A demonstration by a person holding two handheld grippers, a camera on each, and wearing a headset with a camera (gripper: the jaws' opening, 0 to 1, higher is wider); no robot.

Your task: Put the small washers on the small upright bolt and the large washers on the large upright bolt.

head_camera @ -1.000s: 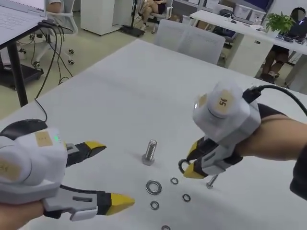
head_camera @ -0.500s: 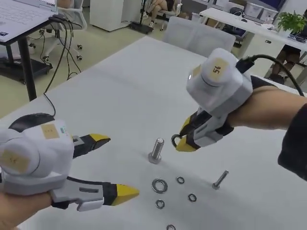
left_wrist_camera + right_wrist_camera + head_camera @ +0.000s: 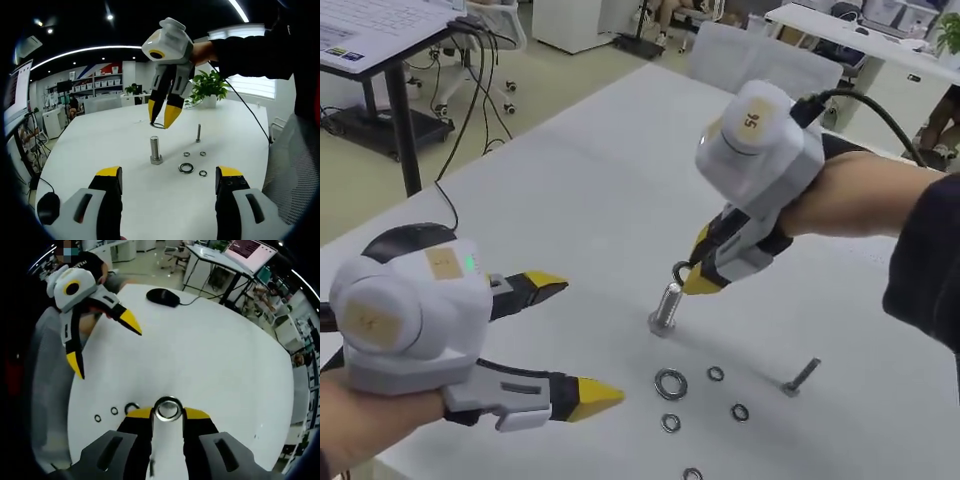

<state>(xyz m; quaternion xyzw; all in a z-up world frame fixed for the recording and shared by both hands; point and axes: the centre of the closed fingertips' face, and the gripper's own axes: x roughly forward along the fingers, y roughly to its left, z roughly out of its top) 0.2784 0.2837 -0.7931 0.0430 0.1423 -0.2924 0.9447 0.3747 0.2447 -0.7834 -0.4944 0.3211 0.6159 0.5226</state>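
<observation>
The large washer [image 3: 681,272] is hanging pinched in the right tongs [image 3: 694,274], just above the large upright bolt [image 3: 665,310], which is standing mid-worktop [image 3: 580,180] with bare surface opening behind. Another large washer [image 3: 670,383] and small washers [image 3: 716,374] are lying beside the small upright bolt [image 3: 801,376]. The left tongs [image 3: 586,340] are hovering near the front edge, jaws spread wide.
</observation>
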